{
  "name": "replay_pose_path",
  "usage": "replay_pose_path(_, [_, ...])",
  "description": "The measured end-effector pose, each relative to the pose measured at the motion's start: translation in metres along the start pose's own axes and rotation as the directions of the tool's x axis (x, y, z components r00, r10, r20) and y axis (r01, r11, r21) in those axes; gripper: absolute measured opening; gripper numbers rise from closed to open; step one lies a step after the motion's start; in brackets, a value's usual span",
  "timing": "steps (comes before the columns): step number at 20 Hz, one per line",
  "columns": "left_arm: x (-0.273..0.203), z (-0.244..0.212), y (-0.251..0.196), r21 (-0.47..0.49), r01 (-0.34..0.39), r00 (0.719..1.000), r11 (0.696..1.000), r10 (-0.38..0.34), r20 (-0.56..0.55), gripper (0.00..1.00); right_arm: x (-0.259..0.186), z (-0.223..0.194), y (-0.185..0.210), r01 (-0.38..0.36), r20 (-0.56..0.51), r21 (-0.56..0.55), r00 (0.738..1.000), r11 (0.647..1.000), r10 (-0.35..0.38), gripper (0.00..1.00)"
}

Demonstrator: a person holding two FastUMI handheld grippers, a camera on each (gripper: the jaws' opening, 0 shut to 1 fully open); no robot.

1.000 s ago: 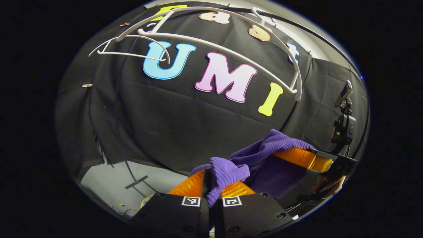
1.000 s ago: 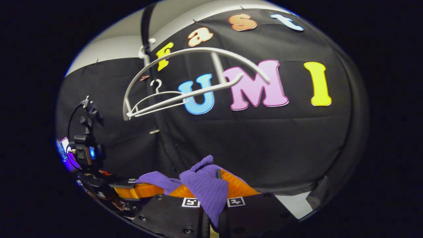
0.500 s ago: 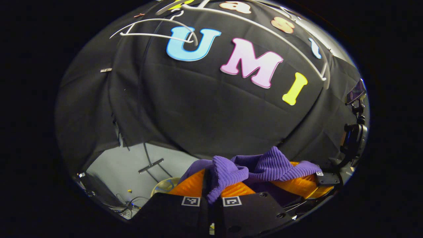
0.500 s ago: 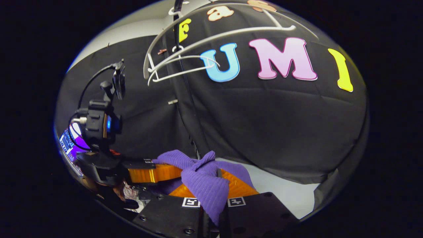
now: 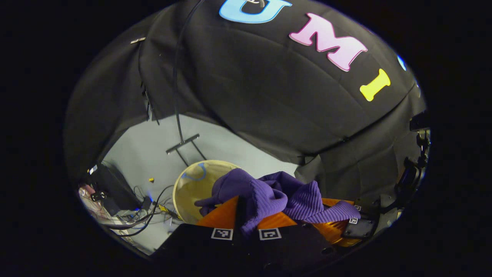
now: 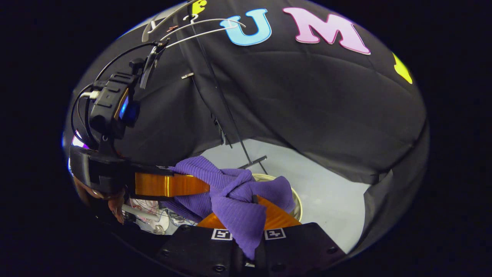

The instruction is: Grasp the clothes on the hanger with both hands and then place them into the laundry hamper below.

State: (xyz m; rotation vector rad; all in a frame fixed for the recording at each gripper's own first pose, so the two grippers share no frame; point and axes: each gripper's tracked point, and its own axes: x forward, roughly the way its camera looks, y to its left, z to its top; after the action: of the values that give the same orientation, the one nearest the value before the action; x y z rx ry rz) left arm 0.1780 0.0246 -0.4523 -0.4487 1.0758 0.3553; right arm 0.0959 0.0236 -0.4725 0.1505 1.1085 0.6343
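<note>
Floor [image 5: 153,150]: hamper [image 5: 192,188] below left claw [image 5: 246,213]. Both claws, right claw [image 6: 246,215] included, pinch garment [image 5: 276,194]. Risk: uneven release drapes garment over the rim.

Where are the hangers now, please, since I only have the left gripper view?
Observer: In the right gripper view the white hangers hang bare at the top, well above the purple garment.
Operator: Thank you. Is the right gripper gripping properly?
Observer: The right gripper is closed on a fold that drapes back over its fingers.
Operator: And how does my gripper look from the side?
Observer: The left gripper reaches in level from the left, its tip buried in the cloth, with the laundry hamper rim just beyond.
</note>
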Motion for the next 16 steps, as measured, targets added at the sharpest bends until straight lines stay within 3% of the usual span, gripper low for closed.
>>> replay_pose_path(3, [0.007, -0.007, 0.012, -0.019, -0.029, 0.998, 0.999, 0.028, -0.049, 0.10, 0.010, -0.013, 0.003, 0.013, -0.044, 0.012, 0.999, 1.000, -0.012, 0.15])
replay_pose_path(4, [0.008, -0.008, 0.017, -0.026, -0.045, 0.998, 0.999, 0.044, -0.055, 0.10, 0.011, -0.020, -0.002, 0.036, -0.066, 0.001, 0.997, 0.999, -0.036, 0.20])
replay_pose_path(6, [0.009, -0.012, 0.030, -0.010, -0.092, 0.993, 0.996, 0.091, -0.079, 0.12, 0.009, -0.027, -0.013, 0.081, -0.101, -0.034, 0.991, 0.996, -0.084, 0.16])
replay_pose_path(7, [0.009, -0.012, 0.028, -0.003, -0.095, 0.992, 0.995, 0.095, -0.081, 0.10, 0.010, -0.025, -0.015, 0.089, -0.098, -0.056, 0.991, 0.994, -0.094, 0.36])
replay_pose_path(9, [-0.002, -0.015, 0.036, 0.031, -0.130, 0.990, 0.991, 0.131, -0.050, 0.53, 0.010, -0.018, -0.017, 0.096, -0.079, -0.091, 0.992, 0.991, -0.103, 0.77])
replay_pose_path(11, [0.003, 0.005, 0.046, 0.065, -0.185, 0.982, 0.980, 0.187, -0.015, 0.95, 0.010, -0.019, -0.025, 0.108, -0.074, -0.107, 0.990, 0.988, -0.116, 0.81])
replay_pose_path(12, [0.001, 0.008, 0.046, 0.066, -0.184, 0.983, 0.981, 0.185, -0.005, 0.95, 0.007, -0.020, -0.027, 0.111, -0.076, -0.106, 0.990, 0.988, -0.119, 0.98])
replay_pose_path(14, [0.002, 0.008, 0.046, 0.058, -0.179, 0.984, 0.982, 0.179, 0.004, 0.96, 0.007, -0.017, -0.027, 0.111, -0.067, -0.090, 0.991, 0.990, -0.117, 0.94])
replay_pose_path(16, [-0.003, 0.013, 0.049, 0.065, -0.176, 0.984, 0.982, 0.175, 0.022, 0.96, 0.003, -0.013, -0.027, 0.116, -0.050, -0.072, 0.992, 0.991, -0.120, 0.99])
